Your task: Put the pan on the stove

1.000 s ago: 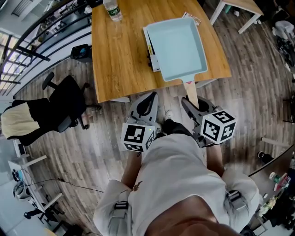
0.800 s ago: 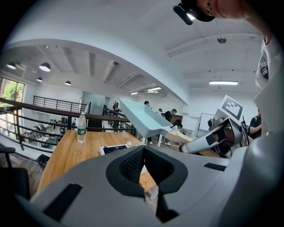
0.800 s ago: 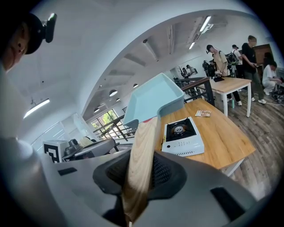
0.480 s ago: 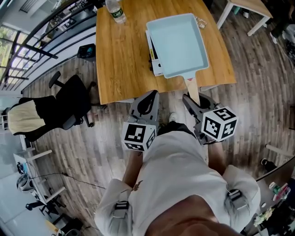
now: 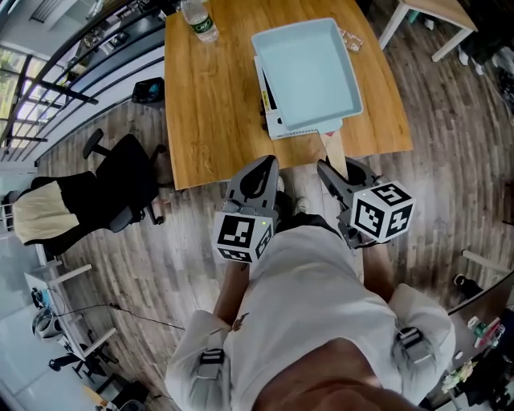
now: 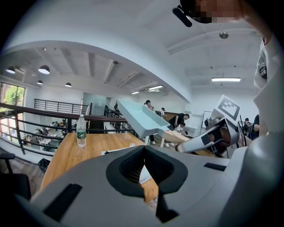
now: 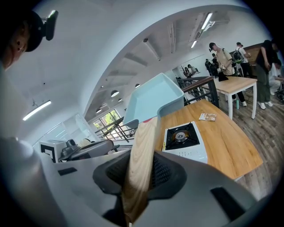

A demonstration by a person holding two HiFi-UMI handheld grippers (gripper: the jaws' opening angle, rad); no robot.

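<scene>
A light blue square pan [image 5: 305,72] with a wooden handle [image 5: 334,152] hangs tilted over the white gas stove [image 5: 277,124] on the wooden table [image 5: 209,112]. My right gripper [image 5: 337,178] is shut on the handle near the table's front edge. The right gripper view shows the handle [image 7: 141,168] running between the jaws of that gripper [image 7: 142,159], the pan [image 7: 153,99] raised above, and the stove [image 7: 182,137] with its black burner below it. My left gripper [image 5: 255,178] is beside it, shut and holding nothing; its own view shows the pan [image 6: 142,119] ahead and to the right.
A water bottle [image 5: 198,20] stands at the table's far left. A small packet [image 7: 207,117] lies beyond the stove. A black office chair [image 5: 112,185] stands on the floor to the left. A white table [image 5: 426,16] and people are farther back.
Both grippers have moved forward toward the table. The pan has travelled with the right gripper farther over the tabletop and now covers more of the stove.
</scene>
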